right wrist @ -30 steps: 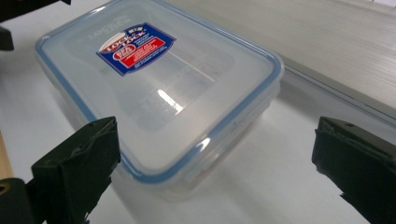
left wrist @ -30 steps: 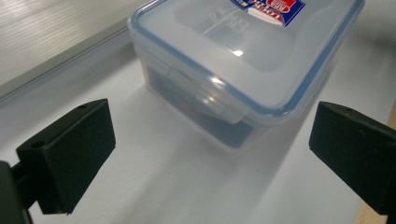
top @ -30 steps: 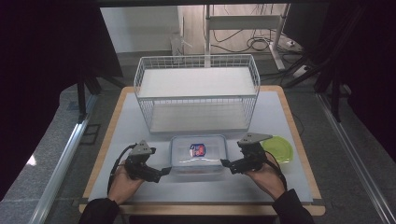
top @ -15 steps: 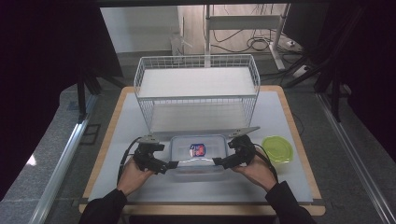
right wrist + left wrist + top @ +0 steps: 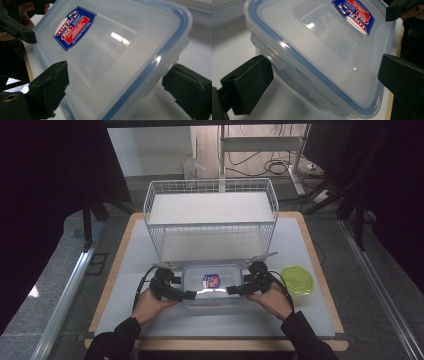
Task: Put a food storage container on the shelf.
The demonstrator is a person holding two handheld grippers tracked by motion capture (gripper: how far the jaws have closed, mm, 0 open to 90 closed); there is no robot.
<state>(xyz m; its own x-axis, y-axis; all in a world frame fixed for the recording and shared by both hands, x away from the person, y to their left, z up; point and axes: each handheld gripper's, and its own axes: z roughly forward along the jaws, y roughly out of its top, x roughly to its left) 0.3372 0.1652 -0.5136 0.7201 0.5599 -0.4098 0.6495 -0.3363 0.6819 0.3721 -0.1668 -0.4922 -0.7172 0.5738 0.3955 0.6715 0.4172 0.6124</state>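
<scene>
Left gripper (image 5: 187,294) and right gripper (image 5: 234,290), jaws wide and gripping nothing, the right's just narrowing, bracket opposite short ends of the lidded container (image 5: 212,282) lying lengthwise between them on the desk (image 5: 125,270).

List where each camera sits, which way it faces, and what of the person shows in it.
High view: fixed above the person's side, looking forward and down on the table, wire basket, clear lidded container and green lidded container; forearms, hands, left gripper and right gripper show.
Left gripper view: rides the left gripper, looking along its jaws, which flank the clear lidded container.
Right gripper view: rides the right gripper, jaws straddling the clear lidded container.
Shared: both gripper views show the container's red-blue label and the opposite gripper.
</scene>
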